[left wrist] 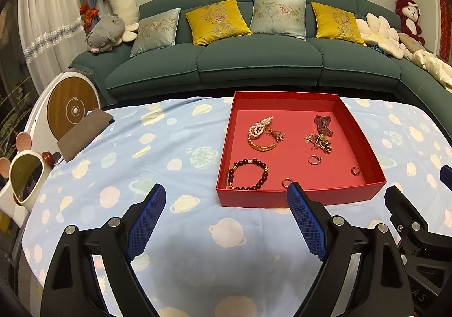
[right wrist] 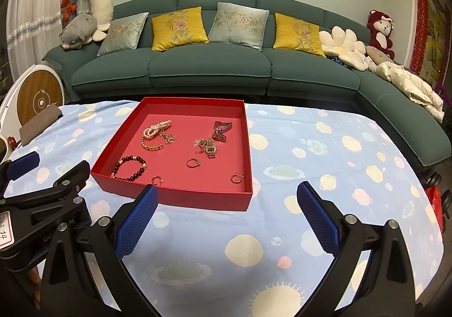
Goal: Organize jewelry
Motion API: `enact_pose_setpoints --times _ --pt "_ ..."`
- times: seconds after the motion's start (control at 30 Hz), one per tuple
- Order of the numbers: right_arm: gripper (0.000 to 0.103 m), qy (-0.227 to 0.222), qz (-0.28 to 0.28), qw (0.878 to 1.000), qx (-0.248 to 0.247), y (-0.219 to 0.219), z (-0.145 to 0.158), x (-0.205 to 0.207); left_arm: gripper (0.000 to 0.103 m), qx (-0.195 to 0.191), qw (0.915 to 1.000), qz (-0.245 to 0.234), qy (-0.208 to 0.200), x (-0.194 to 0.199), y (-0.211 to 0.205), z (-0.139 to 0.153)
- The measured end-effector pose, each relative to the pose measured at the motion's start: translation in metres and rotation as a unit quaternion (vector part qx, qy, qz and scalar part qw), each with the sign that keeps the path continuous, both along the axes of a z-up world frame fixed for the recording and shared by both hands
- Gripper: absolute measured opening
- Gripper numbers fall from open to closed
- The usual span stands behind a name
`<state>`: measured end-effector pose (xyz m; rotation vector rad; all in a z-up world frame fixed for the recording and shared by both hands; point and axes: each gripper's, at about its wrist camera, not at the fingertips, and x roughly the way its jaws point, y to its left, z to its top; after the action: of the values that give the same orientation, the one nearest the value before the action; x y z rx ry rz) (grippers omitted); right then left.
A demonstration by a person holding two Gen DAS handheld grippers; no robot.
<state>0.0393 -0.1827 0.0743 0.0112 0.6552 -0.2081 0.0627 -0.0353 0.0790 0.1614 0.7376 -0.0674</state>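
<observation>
Your left hand-held gripper [left wrist: 226,198] hangs wide open and empty over the desk [left wrist: 169,153] before the red tray [left wrist: 299,194], which holds the dark bead bracelet [left wrist: 248,174], pearl strand [left wrist: 261,126], watches [left wrist: 322,136] and rings [left wrist: 314,159], while your right hand-held gripper [right wrist: 227,197] gapes equally empty.
</observation>
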Motion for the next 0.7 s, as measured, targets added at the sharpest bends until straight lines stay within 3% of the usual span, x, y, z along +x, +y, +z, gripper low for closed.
enact_pose_setpoints --times 0.7 --pt "0.096 0.002 0.001 1.0 0.003 0.005 -0.0019 -0.0017 0.085 -0.013 0.9998 0.012 0.011 -0.0016 0.0063 -0.0043"
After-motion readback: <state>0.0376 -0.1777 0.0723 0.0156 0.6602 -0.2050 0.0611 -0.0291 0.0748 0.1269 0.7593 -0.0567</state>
